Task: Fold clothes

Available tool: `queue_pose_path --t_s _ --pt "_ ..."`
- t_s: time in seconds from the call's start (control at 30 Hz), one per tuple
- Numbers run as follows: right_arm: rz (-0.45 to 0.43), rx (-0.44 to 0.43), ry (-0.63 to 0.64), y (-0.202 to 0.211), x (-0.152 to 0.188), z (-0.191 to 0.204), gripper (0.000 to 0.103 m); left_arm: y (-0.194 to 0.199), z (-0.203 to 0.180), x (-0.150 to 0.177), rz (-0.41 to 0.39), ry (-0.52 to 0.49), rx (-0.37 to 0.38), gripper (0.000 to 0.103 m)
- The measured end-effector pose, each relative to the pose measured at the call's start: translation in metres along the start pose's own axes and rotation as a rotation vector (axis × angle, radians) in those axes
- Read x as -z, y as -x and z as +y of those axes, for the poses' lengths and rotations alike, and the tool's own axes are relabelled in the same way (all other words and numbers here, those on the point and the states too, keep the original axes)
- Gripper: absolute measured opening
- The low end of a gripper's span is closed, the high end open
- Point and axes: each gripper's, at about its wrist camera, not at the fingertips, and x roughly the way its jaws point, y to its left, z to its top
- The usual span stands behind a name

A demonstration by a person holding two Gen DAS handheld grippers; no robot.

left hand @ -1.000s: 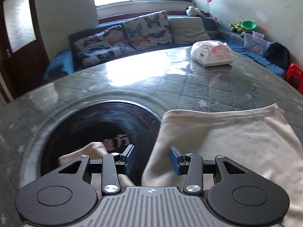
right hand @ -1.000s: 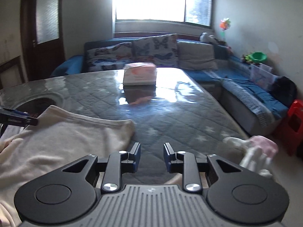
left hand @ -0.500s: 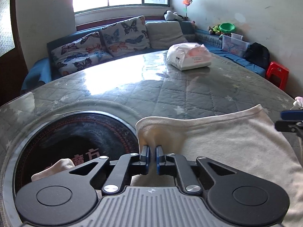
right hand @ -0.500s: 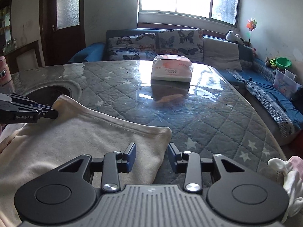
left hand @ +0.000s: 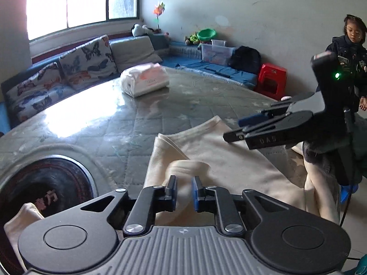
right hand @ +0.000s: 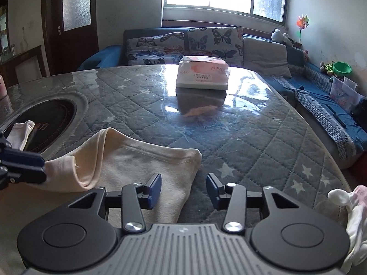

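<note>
A cream garment [left hand: 220, 158] lies on the quilted grey table, its left edge folded over toward the middle. My left gripper [left hand: 184, 193] has its jaws slightly apart over the folded edge, with cloth between them. In the right wrist view the garment [right hand: 142, 160] shows the fold at its left and a corner at the right. My right gripper [right hand: 183, 189] is open just above that right corner, holding nothing. It also shows in the left wrist view [left hand: 238, 130].
A white tissue pack [right hand: 203, 74] sits at the table's far side. A dark round inset [left hand: 43, 183] with a small white cloth [right hand: 21, 133] is at the left. More pale clothes [right hand: 348, 208] lie at the right edge. A child [left hand: 351, 52] stands beyond the table.
My left gripper, shut on the garment's left corner half a second ago, has carried it rightward into a fold and its jaws have parted. My right gripper has opened wider near the right corner.
</note>
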Motion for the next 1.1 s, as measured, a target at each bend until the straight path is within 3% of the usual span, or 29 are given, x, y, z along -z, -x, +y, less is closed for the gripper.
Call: queue_pose_path --t_s 0.07,0.1,0.3,0.33,0.37,0.4,0.47,0.73,0.97,1.1 --pt "0.002 0.0 0.0 -0.001 0.0 0.0 0.044 0.002 0.003 -0.001 -0.017 0.001 -0.027 0.041" --pt "0.002 0.0 0.0 -0.002 -0.001 0.0 0.045 0.003 0.004 -0.001 -0.02 -0.002 -0.036 0.044" --pt "0.011 0.0 0.002 -0.007 -0.003 -0.001 0.046 -0.012 -0.003 0.003 0.039 -0.039 0.008 0.045" --pt "0.013 0.0 0.003 -0.008 -0.003 -0.001 0.046 -0.015 -0.003 0.003 0.048 -0.032 0.014 0.042" --pt "0.015 -0.001 0.004 -0.008 -0.003 -0.002 0.046 -0.017 -0.002 0.004 0.055 -0.022 0.021 0.025" --pt "0.018 -0.001 0.004 -0.009 -0.003 -0.002 0.046 -0.019 -0.001 0.004 0.061 -0.013 0.028 0.016" --pt "0.024 -0.001 0.003 -0.011 -0.004 -0.004 0.046 -0.017 0.003 0.004 0.046 -0.004 0.015 0.012" --pt "0.035 -0.037 -0.026 -0.018 -0.008 -0.007 0.042 -0.004 0.047 -0.003 -0.023 0.109 -0.204 0.009" --pt "0.032 -0.059 -0.024 -0.031 -0.021 -0.004 0.011 -0.005 0.085 0.002 0.002 0.186 -0.336 0.007" --pt "0.025 -0.068 0.013 -0.044 -0.032 0.005 0.007 -0.004 0.099 0.007 0.019 0.21 -0.384 0.007"
